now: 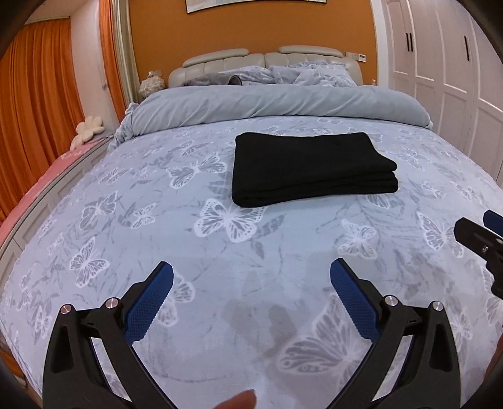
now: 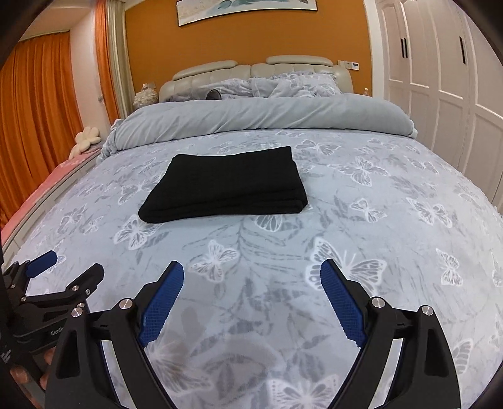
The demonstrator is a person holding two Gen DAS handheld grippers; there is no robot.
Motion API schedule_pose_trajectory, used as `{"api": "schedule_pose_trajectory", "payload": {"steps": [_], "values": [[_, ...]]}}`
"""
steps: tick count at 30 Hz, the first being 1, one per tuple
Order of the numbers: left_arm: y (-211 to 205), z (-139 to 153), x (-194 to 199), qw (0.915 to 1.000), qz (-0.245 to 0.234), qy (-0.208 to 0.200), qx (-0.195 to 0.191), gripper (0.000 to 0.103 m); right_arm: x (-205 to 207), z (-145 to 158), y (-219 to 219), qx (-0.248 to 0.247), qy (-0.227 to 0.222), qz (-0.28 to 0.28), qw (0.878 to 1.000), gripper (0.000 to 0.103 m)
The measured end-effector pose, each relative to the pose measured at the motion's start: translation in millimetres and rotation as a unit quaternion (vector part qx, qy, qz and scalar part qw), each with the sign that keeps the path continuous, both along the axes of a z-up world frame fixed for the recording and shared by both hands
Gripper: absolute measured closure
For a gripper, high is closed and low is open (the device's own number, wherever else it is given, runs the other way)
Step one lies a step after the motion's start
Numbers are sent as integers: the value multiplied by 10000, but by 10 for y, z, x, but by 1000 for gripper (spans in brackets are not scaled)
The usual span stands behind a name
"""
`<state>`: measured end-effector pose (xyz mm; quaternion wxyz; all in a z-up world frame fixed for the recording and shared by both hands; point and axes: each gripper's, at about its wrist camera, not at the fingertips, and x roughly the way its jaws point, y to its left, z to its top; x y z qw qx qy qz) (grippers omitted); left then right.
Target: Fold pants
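Right wrist view: left gripper (image 2: 61,266) partly cut off beside folded pants (image 2: 226,185).

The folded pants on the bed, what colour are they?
The folded pants are plain black, seen best in the right wrist view.

One pair of black pants (image 1: 309,168), folded into a single stack, lies at centre frame in the left wrist view; two grippers show, the left gripper (image 1: 251,277) at lower centre and the right gripper (image 2: 252,278) likewise in its own view, each with two blue pads; one bed (image 1: 220,251); one rolled duvet (image 1: 276,102); one white flower cushion (image 1: 88,129) at left; one framed picture (image 2: 245,8) at top.
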<state>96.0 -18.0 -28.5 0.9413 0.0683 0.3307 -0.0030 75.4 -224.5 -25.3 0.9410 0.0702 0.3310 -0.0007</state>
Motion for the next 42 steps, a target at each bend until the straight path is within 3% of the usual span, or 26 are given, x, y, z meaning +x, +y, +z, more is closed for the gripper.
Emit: {"api": "schedule_pose_trajectory", "payload": {"steps": [16, 42], "values": [[66, 20, -37, 9999, 37, -1, -168, 5, 4, -113, -149, 447, 244, -148, 9986, 17], [74, 2, -27, 9999, -14, 18, -124, 5, -16, -100, 50, -3, 189, 45, 9998, 17]]}}
